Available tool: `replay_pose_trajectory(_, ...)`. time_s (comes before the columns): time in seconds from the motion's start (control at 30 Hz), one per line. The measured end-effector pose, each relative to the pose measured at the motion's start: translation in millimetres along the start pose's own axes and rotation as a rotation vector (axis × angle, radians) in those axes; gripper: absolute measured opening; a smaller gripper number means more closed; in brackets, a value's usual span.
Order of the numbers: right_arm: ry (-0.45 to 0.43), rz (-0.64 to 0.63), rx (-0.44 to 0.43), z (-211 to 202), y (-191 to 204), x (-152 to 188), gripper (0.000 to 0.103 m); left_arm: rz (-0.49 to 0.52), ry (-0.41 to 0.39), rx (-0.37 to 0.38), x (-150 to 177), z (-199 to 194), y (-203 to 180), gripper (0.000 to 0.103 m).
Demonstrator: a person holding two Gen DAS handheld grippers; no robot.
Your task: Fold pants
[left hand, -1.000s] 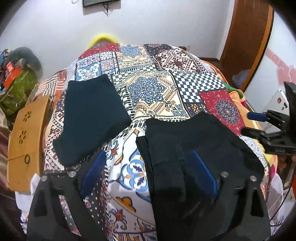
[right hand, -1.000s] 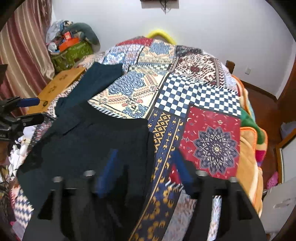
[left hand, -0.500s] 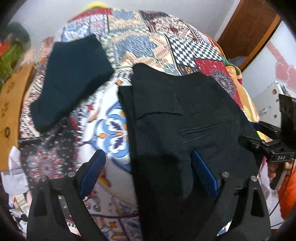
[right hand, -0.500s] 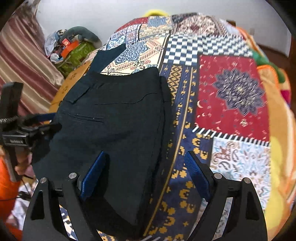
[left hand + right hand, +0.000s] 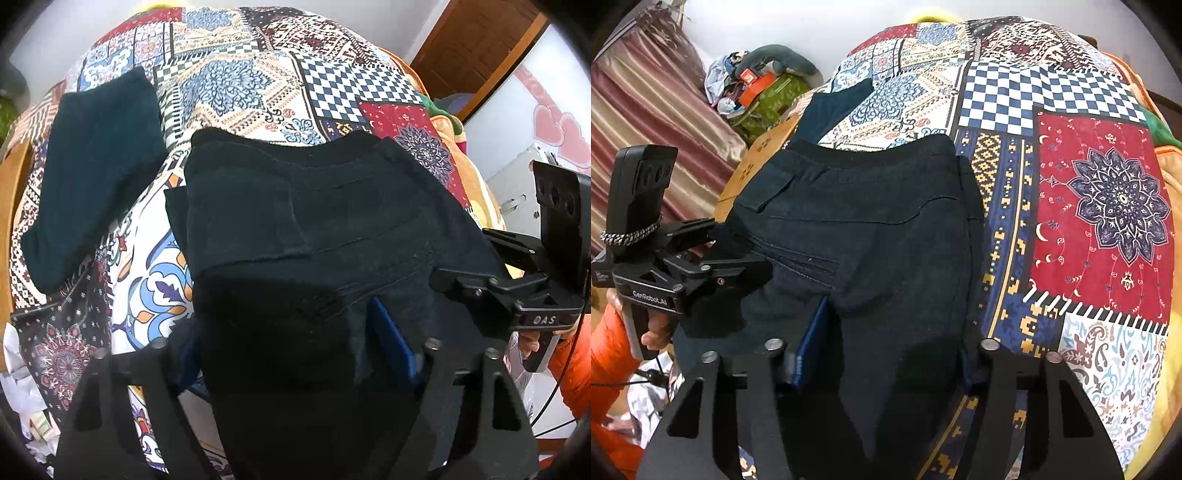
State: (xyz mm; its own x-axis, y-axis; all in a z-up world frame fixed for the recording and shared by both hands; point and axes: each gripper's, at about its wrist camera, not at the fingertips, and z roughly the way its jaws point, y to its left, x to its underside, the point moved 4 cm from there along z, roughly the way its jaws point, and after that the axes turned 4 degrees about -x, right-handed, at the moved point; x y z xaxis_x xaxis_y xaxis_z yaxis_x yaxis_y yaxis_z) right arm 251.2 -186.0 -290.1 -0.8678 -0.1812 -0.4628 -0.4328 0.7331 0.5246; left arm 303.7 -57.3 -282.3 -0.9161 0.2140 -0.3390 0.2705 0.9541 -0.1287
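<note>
Patchwork bed (image 5: 332, 85) is carrying soft, limp pants (image 5: 314, 229); left gripper (image 5: 288, 354) and right gripper (image 5: 882, 365) are spreading wide over the near hem, pinching nothing.

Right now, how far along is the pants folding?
One dark green pair already lies folded at the quilt's far left. The black pants are in hand: both claws, left and right, straddle their near end, jaws apart. Their final fold remains.

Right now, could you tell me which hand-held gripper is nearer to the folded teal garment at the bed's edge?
Left. The left hand-held gripper straddles the black pants' edge on the side facing the teal garment; the right hand-held gripper is at their far side.
</note>
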Motion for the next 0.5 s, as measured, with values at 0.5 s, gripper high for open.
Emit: replay_pose_trajectory(0.5,-0.122,-0.054,0.059,-43,38,1,0.017,0.022,-0.155,-0.062,17,-60,-9,0.029)
